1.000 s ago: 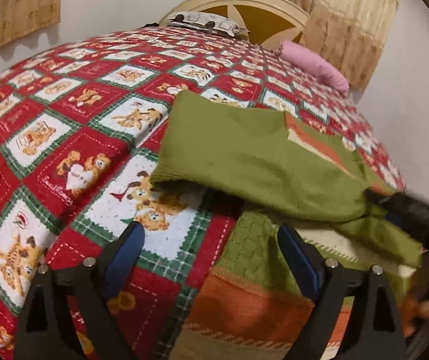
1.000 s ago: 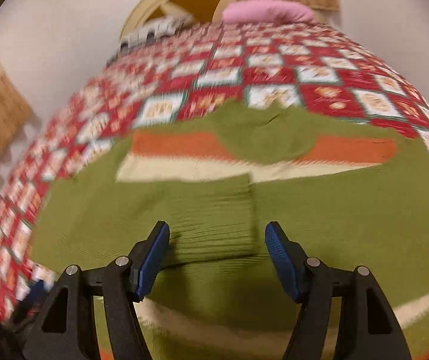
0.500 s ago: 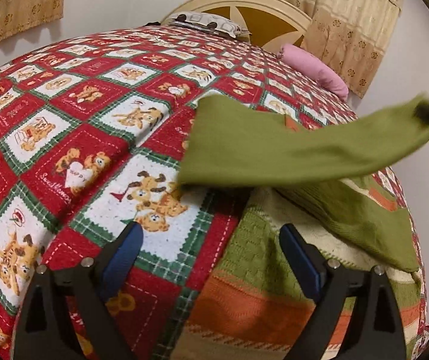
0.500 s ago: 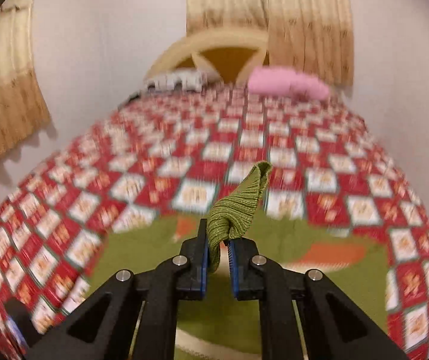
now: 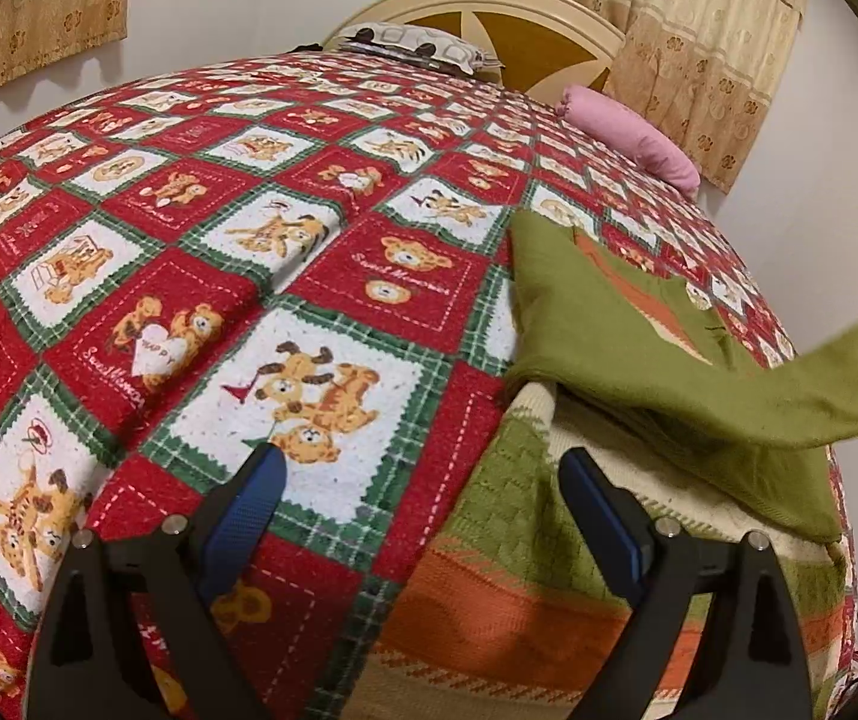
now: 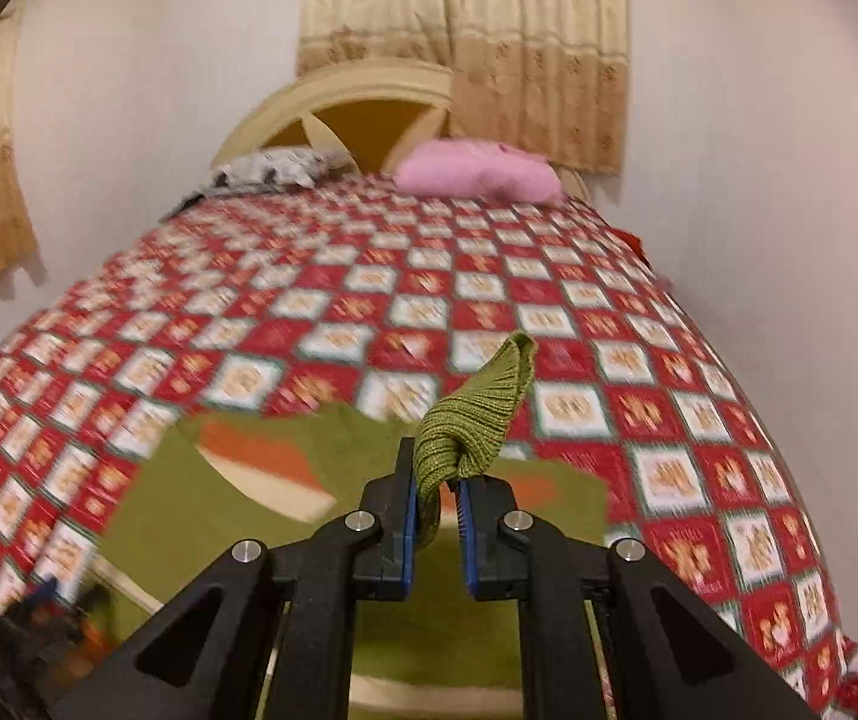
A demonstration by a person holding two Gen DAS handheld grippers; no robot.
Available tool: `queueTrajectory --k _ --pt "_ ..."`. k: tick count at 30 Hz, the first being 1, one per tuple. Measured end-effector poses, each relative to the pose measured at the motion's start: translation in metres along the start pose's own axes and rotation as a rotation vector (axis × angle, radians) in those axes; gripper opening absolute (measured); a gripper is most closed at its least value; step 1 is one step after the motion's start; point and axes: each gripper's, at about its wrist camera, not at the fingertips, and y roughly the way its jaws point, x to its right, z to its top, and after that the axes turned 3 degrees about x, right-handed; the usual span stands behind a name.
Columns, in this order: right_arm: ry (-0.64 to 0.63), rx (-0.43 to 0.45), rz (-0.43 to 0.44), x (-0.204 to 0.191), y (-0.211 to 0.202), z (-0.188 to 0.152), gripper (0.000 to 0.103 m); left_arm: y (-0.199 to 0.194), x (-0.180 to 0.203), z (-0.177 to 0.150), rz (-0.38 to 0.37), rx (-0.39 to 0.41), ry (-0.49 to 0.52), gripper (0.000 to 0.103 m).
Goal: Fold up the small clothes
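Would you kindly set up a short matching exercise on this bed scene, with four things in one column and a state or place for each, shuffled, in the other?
Things:
1. left gripper
2. right gripper
3. pink pillow
4. sweater sleeve

States or places:
A. lifted off the bed, stretched to one side
B. jaws open, nothing between them
C. lying by the headboard
D. shut on green knit fabric

Pairs: 1-B, 2-D, 3-C, 4-A
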Motion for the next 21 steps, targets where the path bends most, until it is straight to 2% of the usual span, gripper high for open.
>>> queueTrajectory --k 8,10,11,12,14,19,21 --pt "0.011 -0.143 -0.039 0.035 0.037 -0.072 0.011 0.0 -0.001 0.0 0.005 -0.001 0.004 0.095" --pt "0.016 -0.219 -0.04 0.043 0.051 -0.094 0.023 0.001 0.0 0.0 0.007 -0.002 0.006 0.095" --pt "0.015 -0.247 -0.052 0.046 0.054 -0.101 0.038 0.001 0.0 0.0 0.008 -0.003 0.007 0.095" --pt "0.01 -0.283 -0.091 0.051 0.057 -0.112 0.043 0.001 0.0 0.0 0.01 -0.003 0.008 0.095" --pt "0.009 -0.247 -0.081 0.06 0.045 -0.119 0.043 0.001 0.0 0.0 0.011 -0.003 0.009 0.095" --pt "0.023 -0.168 -0.266 0.079 0.006 -0.115 0.043 0.001 0.0 0.0 0.009 -0.003 0.007 0.095" --pt "0.06 -0.118 -0.233 0.081 -0.01 -0.108 0.043 0.0 0.001 0.0 0.013 -0.003 0.009 0.095"
